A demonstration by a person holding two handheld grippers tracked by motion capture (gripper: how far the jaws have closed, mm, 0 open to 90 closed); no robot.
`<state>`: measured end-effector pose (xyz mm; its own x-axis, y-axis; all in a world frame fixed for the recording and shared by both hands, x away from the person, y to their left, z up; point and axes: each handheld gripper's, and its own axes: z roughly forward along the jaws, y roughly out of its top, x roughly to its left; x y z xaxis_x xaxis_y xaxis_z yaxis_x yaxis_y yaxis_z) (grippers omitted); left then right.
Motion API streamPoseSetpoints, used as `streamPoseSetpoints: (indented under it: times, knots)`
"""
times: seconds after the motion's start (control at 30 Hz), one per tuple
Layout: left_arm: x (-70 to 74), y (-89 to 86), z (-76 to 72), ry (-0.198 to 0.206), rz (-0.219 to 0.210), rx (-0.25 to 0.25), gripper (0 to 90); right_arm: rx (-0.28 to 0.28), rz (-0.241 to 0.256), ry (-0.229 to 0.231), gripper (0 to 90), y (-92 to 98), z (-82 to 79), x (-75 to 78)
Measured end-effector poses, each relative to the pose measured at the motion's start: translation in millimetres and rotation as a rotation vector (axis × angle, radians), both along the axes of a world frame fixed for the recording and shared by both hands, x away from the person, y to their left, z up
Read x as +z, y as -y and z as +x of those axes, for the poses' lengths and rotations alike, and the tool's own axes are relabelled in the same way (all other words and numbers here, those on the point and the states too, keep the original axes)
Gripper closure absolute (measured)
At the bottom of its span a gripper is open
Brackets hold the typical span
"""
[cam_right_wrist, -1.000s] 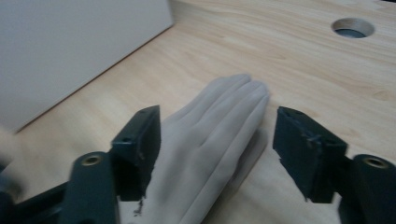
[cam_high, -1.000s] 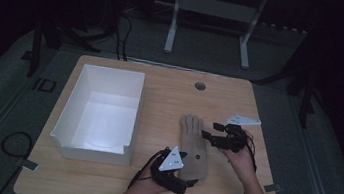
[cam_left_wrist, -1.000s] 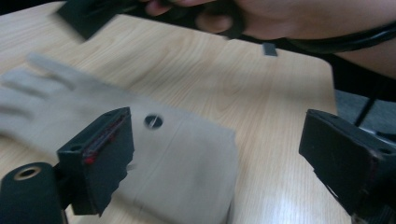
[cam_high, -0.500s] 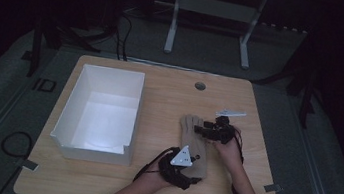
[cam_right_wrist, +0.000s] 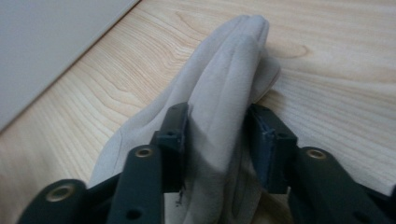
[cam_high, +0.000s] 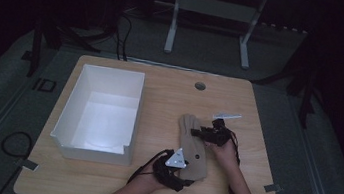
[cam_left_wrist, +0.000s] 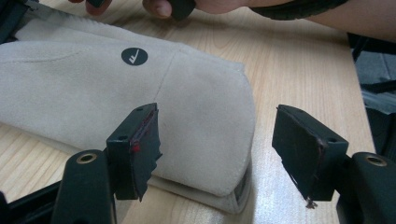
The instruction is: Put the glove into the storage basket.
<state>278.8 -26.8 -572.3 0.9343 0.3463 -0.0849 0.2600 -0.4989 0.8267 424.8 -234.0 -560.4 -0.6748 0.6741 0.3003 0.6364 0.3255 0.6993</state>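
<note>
**Beige glove between two tools on a pale wood desk**

Darkness is surrounding the desk (cam_high: 258, 113), whose light wood grain is showing clearly in both gripper views. A soft, suede-like beige glove (cam_high: 192, 147) is lying flat on the desk, right of the white box (cam_high: 100, 112), an open-topped rectangular container with smooth matte walls.

The right tool (cam_high: 197, 132) is clenching the finger end of the glove: in the right gripper view its black jaws are pressing in on either side of a raised ridge of the fabric (cam_right_wrist: 219, 121), which is bunching into folds between them. The left tool (cam_high: 184, 182) is sitting at the cuff end, released; in the left gripper view its jaws are standing wide apart, one over the glove's rounded cuff (cam_left_wrist: 187, 116) and the other over bare wood, neither squeezing anything.

The left gripper view is revealing a small round dark badge with a light mark (cam_left_wrist: 134, 56) on the glove and a stitched seam running across the nap, details too small to make out from above. The high view is giving the layout, with a small round grommet (cam_high: 200, 86) set in the desk's far edge.
</note>
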Motion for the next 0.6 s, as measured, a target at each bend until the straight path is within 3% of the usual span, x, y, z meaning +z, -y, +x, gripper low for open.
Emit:
streamPoseSetpoints:
  times: [0.2,0.33,0.43,0.53,0.6]
  knots:
    - [-0.8,2.1,-0.9,0.046,0.039,-0.026,34.8,-0.032,-0.050,0.054,69.7,-6.1,-8.2,4.1]
    - [-0.3,2.7,-0.4,0.078,0.078,-0.046,38.4,-0.046,-0.050,0.043,70.8,-6.9,-7.9,5.2]
    - [-1.6,3.3,1.2,0.103,0.114,-0.054,43.9,-0.046,-0.059,0.052,71.8,-7.8,-8.5,6.2]
    - [-2.3,5.5,0.1,0.155,0.152,-0.054,51.6,-0.054,-0.060,0.047,71.9,-8.1,-8.4,6.6]
    - [-2.1,5.6,2.3,0.138,0.146,-0.042,58.3,-0.056,-0.055,0.039,72.1,-7.8,-8.0,6.7]
